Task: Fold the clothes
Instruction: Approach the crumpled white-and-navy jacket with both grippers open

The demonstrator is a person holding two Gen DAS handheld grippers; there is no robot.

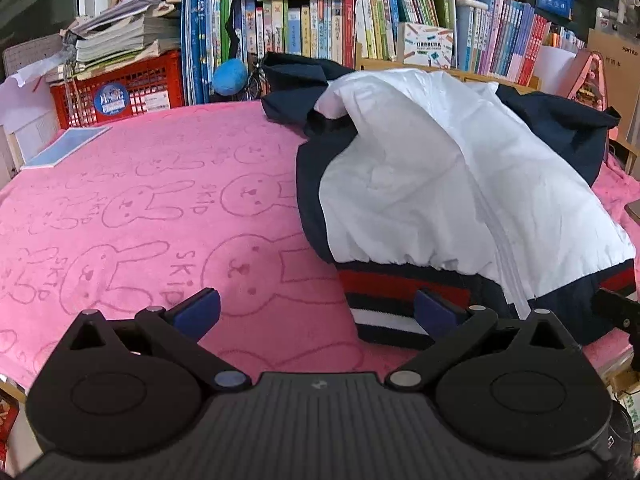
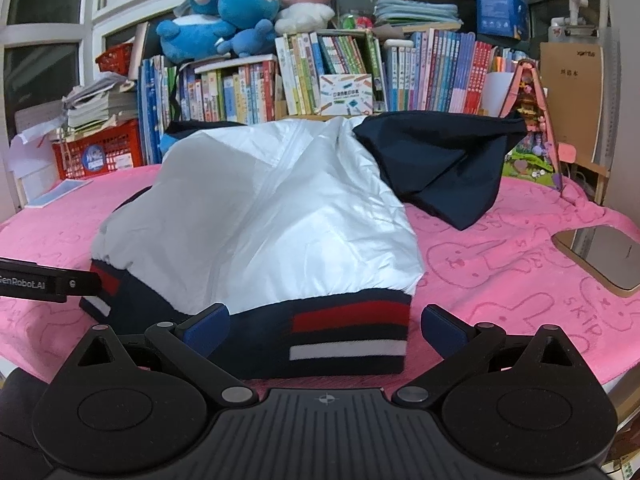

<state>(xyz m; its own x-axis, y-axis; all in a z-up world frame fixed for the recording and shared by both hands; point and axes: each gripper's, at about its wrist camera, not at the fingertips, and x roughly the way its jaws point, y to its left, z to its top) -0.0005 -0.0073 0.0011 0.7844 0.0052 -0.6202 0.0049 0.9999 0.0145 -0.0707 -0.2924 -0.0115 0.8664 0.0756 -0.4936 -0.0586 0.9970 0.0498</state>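
A navy and white jacket lies crumpled on the pink rabbit-print blanket, white lining up, with a red, white and navy striped hem toward me. My left gripper is open at the hem's left corner; its right finger sits over the hem, its left over bare blanket. In the right wrist view the same jacket fills the middle, a navy sleeve thrown to the right. My right gripper is open and straddles the striped hem without pinching it.
Shelves of books and plush toys back the table. A red crate with stacked papers stands at the back left, a blue booklet lies on the blanket's left edge. A mirror lies at the right.
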